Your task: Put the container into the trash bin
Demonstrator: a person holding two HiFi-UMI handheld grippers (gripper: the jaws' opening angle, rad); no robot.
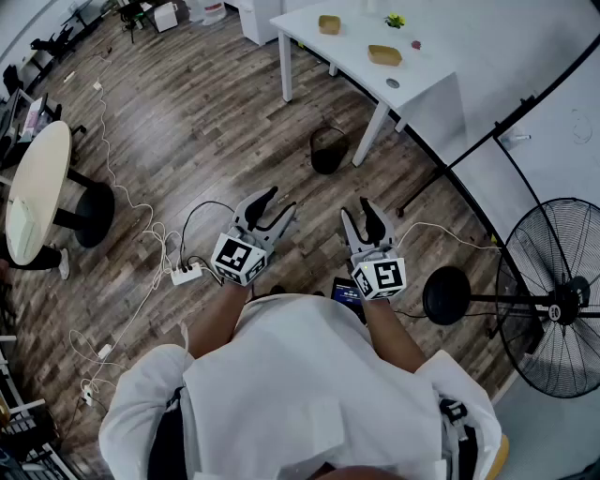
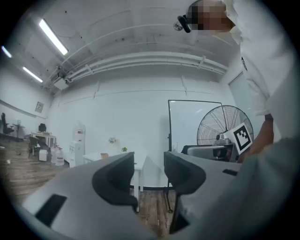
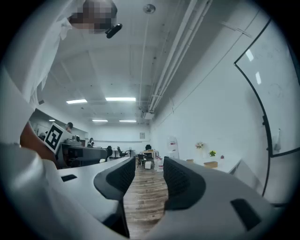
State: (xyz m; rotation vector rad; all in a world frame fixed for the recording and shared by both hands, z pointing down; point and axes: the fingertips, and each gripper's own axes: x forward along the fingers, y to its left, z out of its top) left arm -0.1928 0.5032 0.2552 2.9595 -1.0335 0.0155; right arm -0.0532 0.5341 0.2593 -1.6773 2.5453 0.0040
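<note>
The left hand-held gripper (image 1: 279, 204) and right hand-held gripper (image 1: 357, 212) are held level over the wooden floor (image 1: 206, 112), both with jaws wide apart and empty. Well ahead, a shallow tan container (image 1: 384, 54), seemingly an open tray, sits near the white surface's (image 1: 469, 47) edge, with a second tan container (image 1: 329, 24) beyond it. The black trash bin (image 1: 327, 152) stands on the floor beside the surface's leg (image 1: 371, 131).
</note>
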